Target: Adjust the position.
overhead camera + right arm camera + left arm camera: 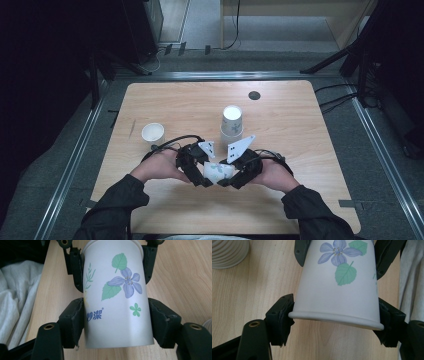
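A floral paper cup (218, 171) lies on its side in the lower middle of the high view, held between both grippers just above the surface (300, 130), its long axis running left to right across the frame from one hand to the other. The left gripper (199, 172) clamps the rim end: in the left gripper view the cup (337, 287) points up the frame away from the camera, its rolled rim lowest and pinched between the two black pads at either side. The right gripper (235, 175) clamps the base end: in the right gripper view the cup (117, 297) has its flat base at the bottom of the frame between the near jaws, with the left gripper's jaws gripping the rim at the top. So each gripper is closed to a cup's width on the same cup, the two facing one another with the cup bridging them, neither hand nearer than the other. Any next move, I judge, turns on that shared axis: one gripper must let go or both must turn together, or the thin wall may buckle. Above, in the middle of the high view, an upturned cup stack (232, 121) stands; a small white cup (153, 133) stands to the left, well apart.
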`<action>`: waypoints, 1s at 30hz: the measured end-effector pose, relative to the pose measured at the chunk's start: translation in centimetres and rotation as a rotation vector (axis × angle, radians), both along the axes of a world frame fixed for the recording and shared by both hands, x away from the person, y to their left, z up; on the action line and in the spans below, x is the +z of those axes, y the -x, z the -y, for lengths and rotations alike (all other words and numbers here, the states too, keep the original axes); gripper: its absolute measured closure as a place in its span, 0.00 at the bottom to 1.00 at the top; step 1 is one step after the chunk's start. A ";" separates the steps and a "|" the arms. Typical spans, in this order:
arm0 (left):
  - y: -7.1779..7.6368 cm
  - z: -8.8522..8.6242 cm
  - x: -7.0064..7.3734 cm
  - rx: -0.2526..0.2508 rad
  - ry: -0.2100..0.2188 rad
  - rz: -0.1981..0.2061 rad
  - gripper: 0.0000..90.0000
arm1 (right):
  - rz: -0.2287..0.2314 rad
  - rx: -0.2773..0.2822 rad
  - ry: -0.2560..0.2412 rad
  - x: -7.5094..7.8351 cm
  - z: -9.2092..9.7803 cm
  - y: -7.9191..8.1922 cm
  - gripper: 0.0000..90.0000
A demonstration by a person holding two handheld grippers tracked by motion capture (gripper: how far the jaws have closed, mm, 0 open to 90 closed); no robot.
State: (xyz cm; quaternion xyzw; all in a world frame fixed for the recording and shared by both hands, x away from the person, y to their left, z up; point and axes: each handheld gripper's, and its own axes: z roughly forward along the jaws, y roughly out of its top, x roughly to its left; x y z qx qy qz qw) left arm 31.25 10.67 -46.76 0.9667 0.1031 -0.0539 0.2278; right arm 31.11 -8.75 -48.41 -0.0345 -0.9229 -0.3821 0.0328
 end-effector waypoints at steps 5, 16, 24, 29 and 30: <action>0.0 -0.1 0.1 0.004 0.026 0.007 0.22 | 0.010 0.006 0.013 0.0 -0.1 0.0 0.39; -0.3 -1.7 1.2 0.049 0.141 0.035 0.15 | 0.009 -0.045 -0.073 1.2 1.7 -0.6 0.39; -0.4 -2.7 1.9 0.071 0.248 0.024 0.16 | 0.003 -0.059 -0.171 2.4 3.0 -1.1 0.39; -0.2 -3.1 2.1 0.104 0.312 0.020 0.16 | -0.015 -0.051 -0.209 2.9 3.1 -1.2 0.39; -0.1 -3.2 2.2 0.111 0.329 0.016 0.16 | -0.014 -0.049 -0.213 2.9 3.1 -1.2 0.39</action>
